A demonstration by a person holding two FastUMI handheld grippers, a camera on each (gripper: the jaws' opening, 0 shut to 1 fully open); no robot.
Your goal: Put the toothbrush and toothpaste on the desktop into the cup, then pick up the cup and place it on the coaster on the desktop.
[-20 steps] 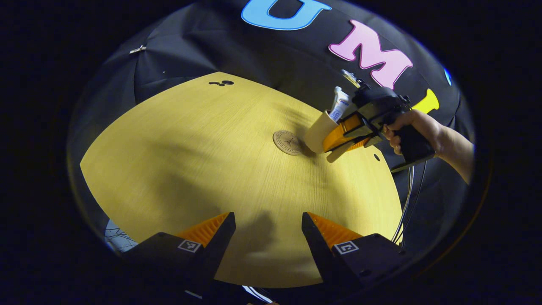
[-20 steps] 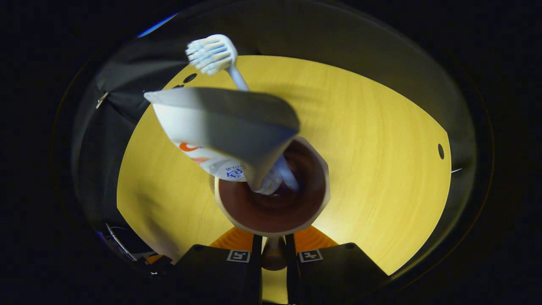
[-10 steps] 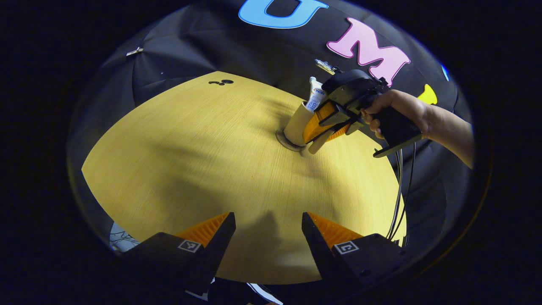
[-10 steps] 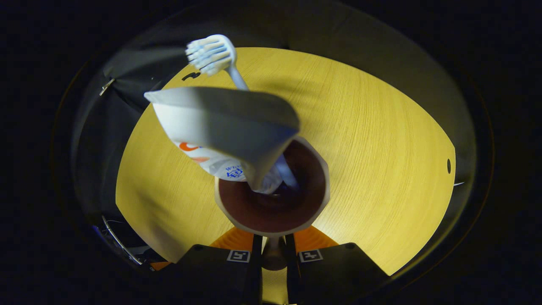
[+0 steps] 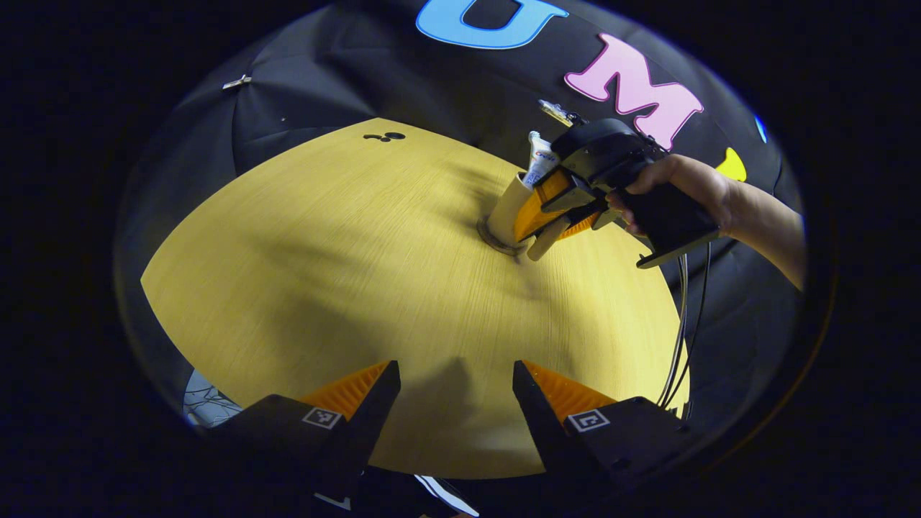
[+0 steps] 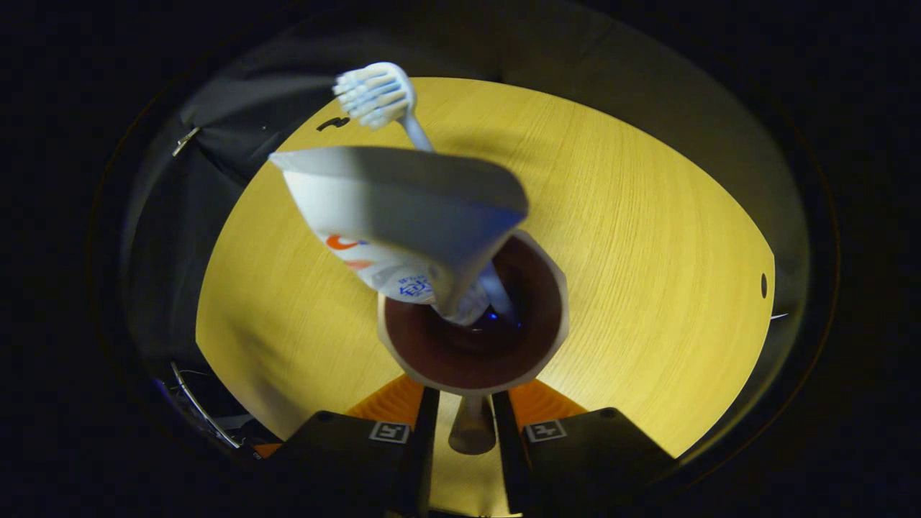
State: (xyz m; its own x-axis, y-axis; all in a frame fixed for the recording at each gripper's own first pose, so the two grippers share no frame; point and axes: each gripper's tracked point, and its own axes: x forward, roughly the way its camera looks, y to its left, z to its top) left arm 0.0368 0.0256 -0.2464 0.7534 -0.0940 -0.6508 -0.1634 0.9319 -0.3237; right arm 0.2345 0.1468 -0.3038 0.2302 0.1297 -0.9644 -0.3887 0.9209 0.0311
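Two fingers of the right gripper point(image 6: 471, 424) pinching the cup point(image 6: 475, 338) handle, cup upright on the coaster point(image 5: 496, 241) mid-counter point(image 5: 345, 288), toothpaste point(image 6: 403, 216) and toothbrush point(image 6: 378, 97) inside; left gripper point(image 5: 453, 403) spread, well apart.

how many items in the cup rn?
2. The toothpaste leans out over the left rim of the cup; the toothbrush stands behind it, head up. The cup's bottom is dark, so something small there could be hidden.
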